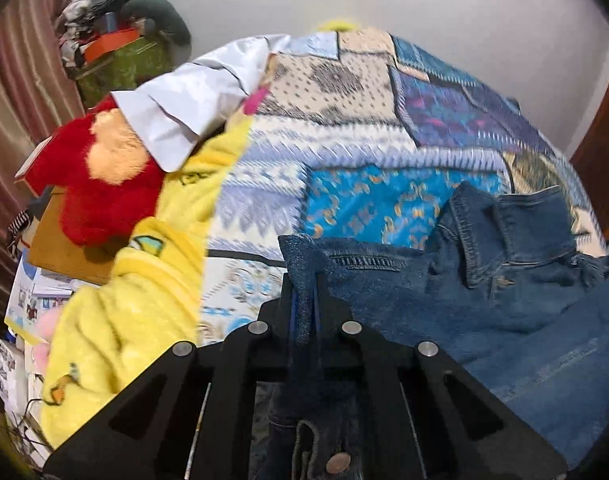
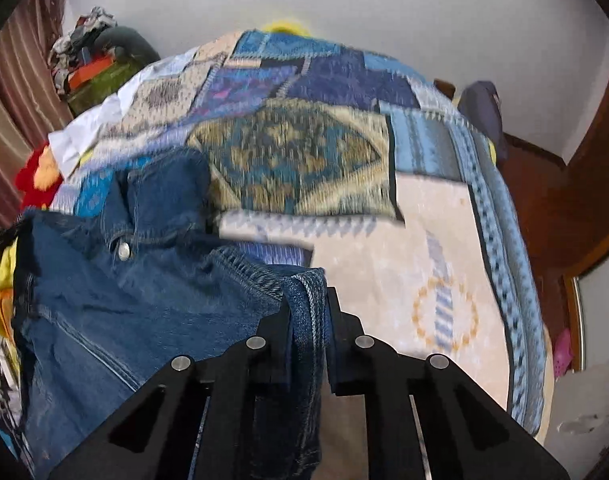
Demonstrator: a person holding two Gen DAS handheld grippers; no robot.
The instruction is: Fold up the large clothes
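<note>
On the patchwork bed [image 2: 424, 240] I see the denim jacket [image 1: 504, 300] spread across the lower frame, collar toward the top, my left tongs [image 1: 304, 292] and right tongs [image 2: 308, 304] each pinching a hem edge.

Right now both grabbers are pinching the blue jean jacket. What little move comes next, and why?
Probably carry both pinched edges forward together and lay them over the denim jacket. The left gripper and right gripper are each shut on a fold of it, while its collar end rests rumpled on the patchwork bedspread, so there seems room ahead to flatten the fold.
</note>
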